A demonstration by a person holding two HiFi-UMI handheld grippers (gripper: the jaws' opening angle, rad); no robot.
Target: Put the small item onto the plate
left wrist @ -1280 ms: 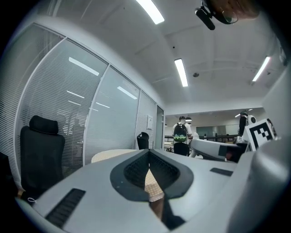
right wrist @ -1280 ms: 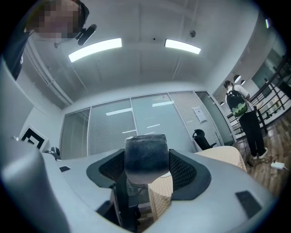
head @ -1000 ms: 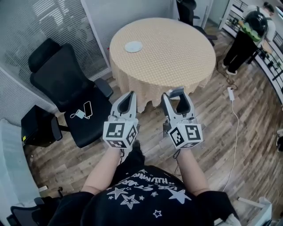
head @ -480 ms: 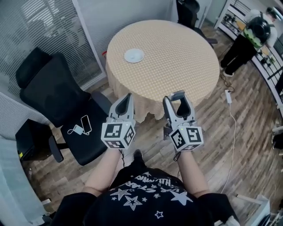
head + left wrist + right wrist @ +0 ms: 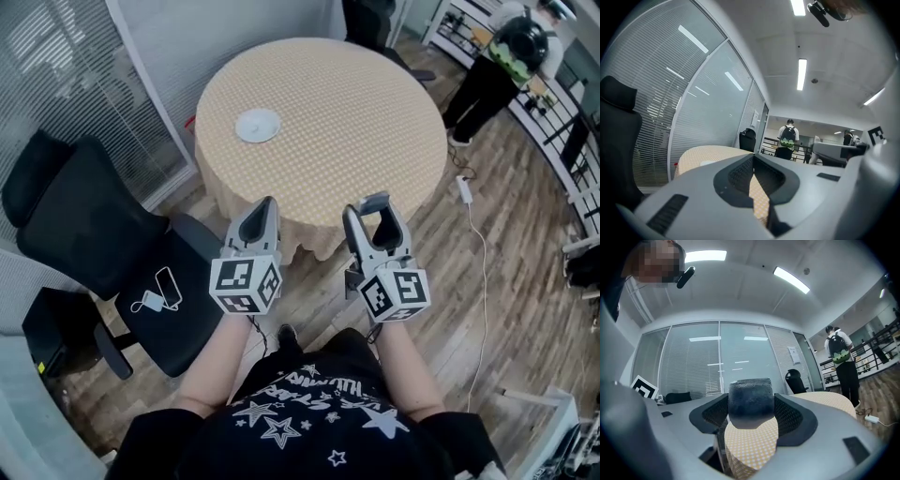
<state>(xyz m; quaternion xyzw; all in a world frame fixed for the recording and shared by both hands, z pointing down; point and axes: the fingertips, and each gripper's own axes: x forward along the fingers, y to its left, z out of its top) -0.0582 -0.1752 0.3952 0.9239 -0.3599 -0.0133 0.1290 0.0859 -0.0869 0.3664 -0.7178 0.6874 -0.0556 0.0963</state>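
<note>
A round table (image 5: 328,112) with a yellow chequered cloth stands ahead, and a small white plate (image 5: 258,125) lies on its left part. Both grippers hover short of the table's near edge, over the wooden floor. My right gripper (image 5: 375,214) is shut on a small dark grey block (image 5: 750,401), which sits squarely between its jaws in the right gripper view. My left gripper (image 5: 259,217) is shut with nothing in it; in the left gripper view its jaws meet, and the table (image 5: 701,154) shows beyond them.
A black office chair (image 5: 89,239) stands at the left, with a phone and charger (image 5: 155,292) on its seat. A person with a backpack (image 5: 502,52) stands at the far right by shelving. A white cable (image 5: 476,234) runs along the floor. Glass partitions line the left side.
The table and plate have slid left and nearer in the head view as the person stepped closer. Both grippers keep their pose, the right one still holding the block.
</note>
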